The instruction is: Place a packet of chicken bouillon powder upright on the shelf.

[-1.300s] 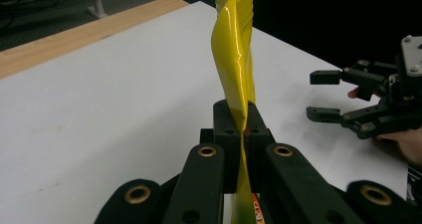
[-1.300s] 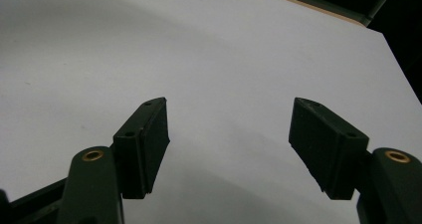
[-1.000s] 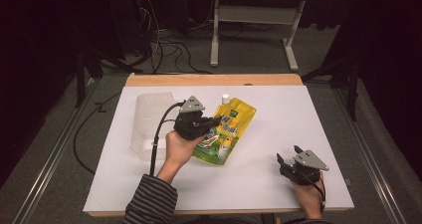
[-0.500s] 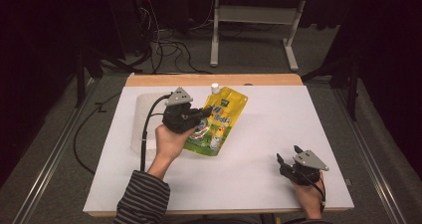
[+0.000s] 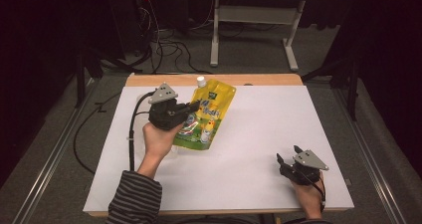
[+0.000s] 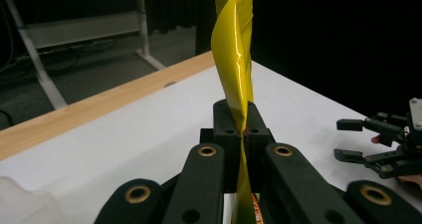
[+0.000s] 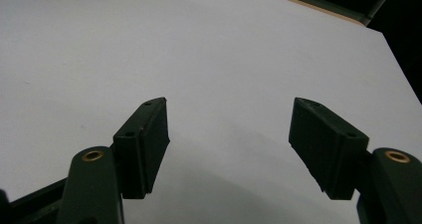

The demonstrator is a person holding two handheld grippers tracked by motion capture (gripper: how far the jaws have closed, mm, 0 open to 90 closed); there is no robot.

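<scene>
1. The left gripper (image 5: 195,106) is clamped on the yellow pouch (image 5: 211,112), lifted at the table's (image 5: 259,134) far left.
2. The right gripper (image 5: 288,157) rests near right, jaws apart and empty.
3. Grasp done; placing remains.

Yellow spouted pouch (image 5: 209,112) lifted, white cap up.

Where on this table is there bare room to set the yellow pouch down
The white table top is bare between the yellow pouch and the right hand-held gripper, and along the far right edge. It is crowded at the far left, around the left hand-held gripper and a clear container.
</scene>
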